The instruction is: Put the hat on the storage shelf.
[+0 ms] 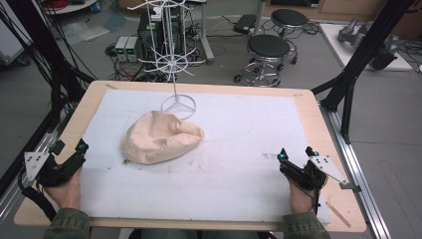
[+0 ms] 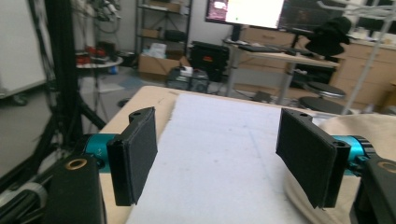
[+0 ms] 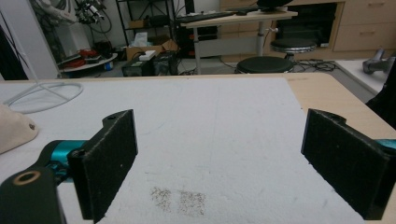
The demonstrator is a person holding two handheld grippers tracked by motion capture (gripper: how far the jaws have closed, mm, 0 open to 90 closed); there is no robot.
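Floor: grey [image 1: 298,64], with cables lying behind the table's far edge.
Seating: two black round stools [image 1: 268,47] beyond the far right corner.
Equipment: computer boxes [image 1: 127,47] on the floor.
Frame: black struts [image 1: 363,50] beside the right edge.
Furniture: wooden drawers [image 3: 359,28], a desk [image 3: 233,19], a lit monitor [image 2: 245,11].

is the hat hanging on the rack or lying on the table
Lying on the table. The hat sits slumped on the white mat beside the base of the wire rack, whose arms hold nothing.
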